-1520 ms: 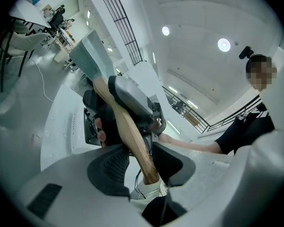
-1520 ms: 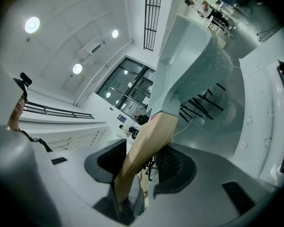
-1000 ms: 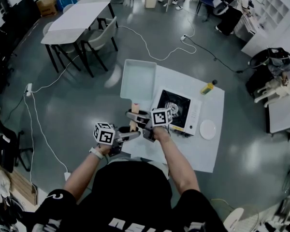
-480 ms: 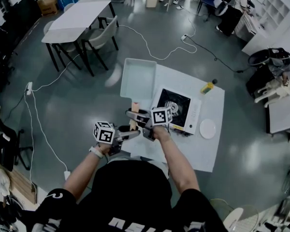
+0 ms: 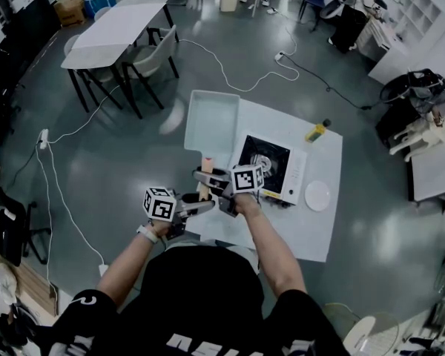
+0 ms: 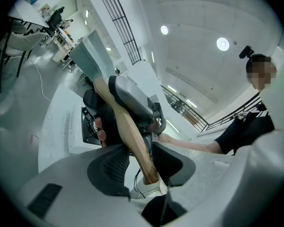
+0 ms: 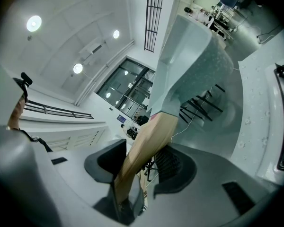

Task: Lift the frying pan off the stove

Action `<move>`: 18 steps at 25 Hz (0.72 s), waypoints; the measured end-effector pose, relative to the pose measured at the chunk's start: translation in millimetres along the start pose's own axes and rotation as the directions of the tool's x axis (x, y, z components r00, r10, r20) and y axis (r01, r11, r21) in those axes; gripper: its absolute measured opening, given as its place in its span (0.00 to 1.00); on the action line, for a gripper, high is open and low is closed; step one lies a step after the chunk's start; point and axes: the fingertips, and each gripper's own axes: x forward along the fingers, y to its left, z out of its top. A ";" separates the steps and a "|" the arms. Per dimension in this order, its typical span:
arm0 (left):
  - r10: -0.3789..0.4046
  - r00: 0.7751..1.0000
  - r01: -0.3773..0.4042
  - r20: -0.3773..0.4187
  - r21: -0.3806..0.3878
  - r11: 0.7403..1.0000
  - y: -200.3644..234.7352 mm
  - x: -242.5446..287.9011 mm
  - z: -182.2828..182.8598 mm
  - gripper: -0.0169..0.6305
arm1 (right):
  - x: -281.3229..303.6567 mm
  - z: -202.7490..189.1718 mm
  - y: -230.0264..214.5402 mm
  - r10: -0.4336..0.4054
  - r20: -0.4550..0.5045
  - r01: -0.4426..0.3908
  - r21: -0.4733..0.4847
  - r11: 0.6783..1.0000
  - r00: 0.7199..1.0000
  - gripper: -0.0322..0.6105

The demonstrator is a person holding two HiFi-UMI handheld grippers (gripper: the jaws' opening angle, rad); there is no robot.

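Two grippers: you have both clamped on the one wooden handle [image 6: 128,131] of the frying pan [image 5: 212,121].
Left gripper [image 6: 141,162]: its jaws are partly closed, with both pads pressing the handle near its free end. This is the grip nearer to you.
Right gripper [image 7: 142,167]: its jaws are drawn in on the same handle. It sits just beyond your left gripper, closer to the pan body.
Frying pan: it is pale and rectangular. It stretches away from you past both sets of jaws and stands off the stove, to the stove's left.
Stove [image 5: 295,173]: it is just to the right of your right gripper, on the white table [image 5: 311,236], with a black top.
Plate [image 5: 317,196]: it is beyond the stove, well to the right of your right gripper.
Bottle [image 5: 319,132]: it is farther off, near the table's far right edge.
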 end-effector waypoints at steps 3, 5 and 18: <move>-0.006 1.000 0.006 0.001 -0.005 1.000 -2.4 0.5 1.3 0.25 | -0.4 0.8 0.9 -0.001 0.003 0.001 0.002 1.000 1.000 0.32; -0.010 1.000 0.010 0.002 -0.009 1.000 -5.4 0.4 3.2 0.25 | -0.3 2.4 3.4 0.001 0.003 -0.001 -0.005 1.000 1.000 0.32; 0.001 1.000 -0.001 -0.005 -0.008 1.000 -3.7 -0.9 2.4 0.25 | -1.7 2.0 0.8 -0.030 -0.008 0.030 -0.011 1.000 1.000 0.32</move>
